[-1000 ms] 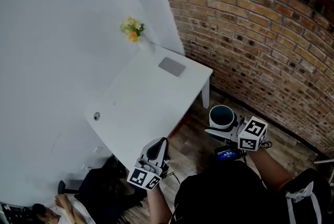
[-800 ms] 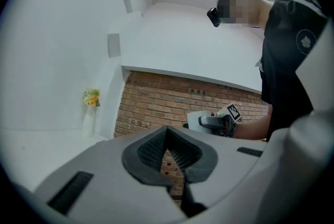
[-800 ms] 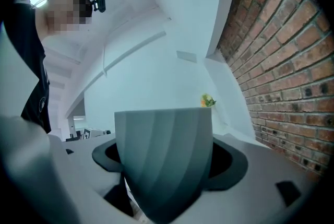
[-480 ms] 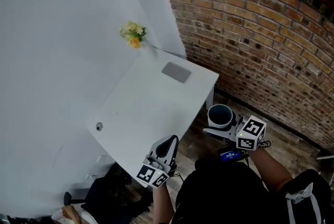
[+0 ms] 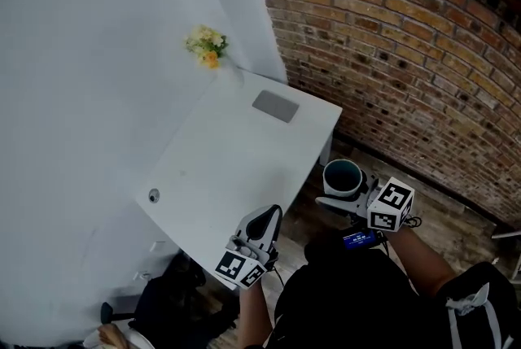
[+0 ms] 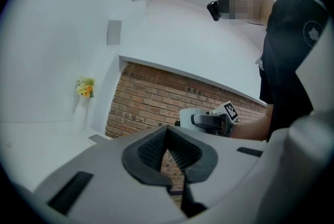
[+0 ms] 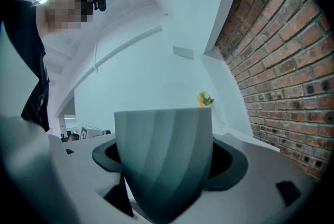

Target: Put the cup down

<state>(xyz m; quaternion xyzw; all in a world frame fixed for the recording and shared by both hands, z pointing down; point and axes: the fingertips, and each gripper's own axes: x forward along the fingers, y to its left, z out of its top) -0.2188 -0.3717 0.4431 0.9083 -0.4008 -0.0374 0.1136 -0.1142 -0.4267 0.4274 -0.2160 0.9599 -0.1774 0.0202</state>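
Observation:
A teal-grey ribbed cup [image 5: 343, 176] with a dark inside is held upright in my right gripper [image 5: 345, 198], which is shut on it. The cup hangs over the wooden floor, just off the near right edge of the white table [image 5: 236, 160]. In the right gripper view the cup [image 7: 164, 155] fills the gap between the dark pads [image 7: 229, 163]. My left gripper [image 5: 267, 215] is shut with nothing in it, at the table's near edge. Its pads [image 6: 182, 157] meet in the left gripper view, where the right gripper [image 6: 209, 121] shows beyond them.
On the table lie a grey flat pad [image 5: 275, 105] towards the back and a small round thing [image 5: 153, 195] at the left edge. Yellow flowers [image 5: 205, 45] stand at the far corner. A brick wall [image 5: 423, 54] runs along the right. Dark items [image 5: 171, 303] sit below the table.
My left gripper has moved a little up and to the right, closer to the table's near edge. The right gripper and cup have barely shifted.

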